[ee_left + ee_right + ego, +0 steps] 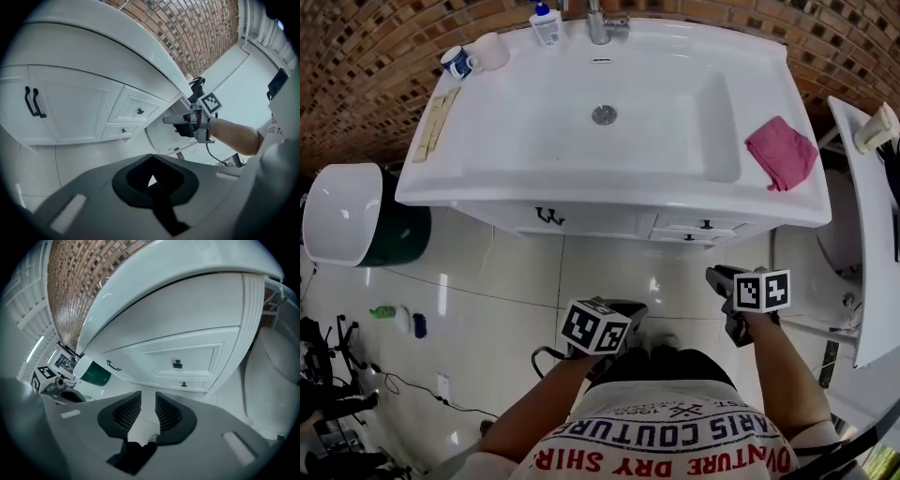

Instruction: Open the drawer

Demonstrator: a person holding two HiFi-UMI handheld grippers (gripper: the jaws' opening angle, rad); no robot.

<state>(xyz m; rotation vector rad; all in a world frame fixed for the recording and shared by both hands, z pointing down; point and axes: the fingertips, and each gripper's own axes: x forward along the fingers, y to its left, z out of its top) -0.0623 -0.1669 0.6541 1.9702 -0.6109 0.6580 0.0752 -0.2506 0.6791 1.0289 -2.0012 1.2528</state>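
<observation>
A white vanity (478,192) has two small drawers at its right end, each with a black knob. The upper drawer (706,224) (177,363) (139,111) sits above the lower drawer (689,237) (183,384) (123,130), and both are closed. My right gripper (719,277) (148,397) hangs in front of and below them, apart from the knobs; its jaws stand open with nothing between them. My left gripper (630,307) (151,174) is lower and to the left, pads together, empty.
Black double door handles (548,217) (33,102) sit left of the drawers. On the countertop lie a pink cloth (780,152), a soap bottle (546,23) and a cup (478,56). A white-lidded green bin (342,214) stands left; a white toilet (276,376) stands right.
</observation>
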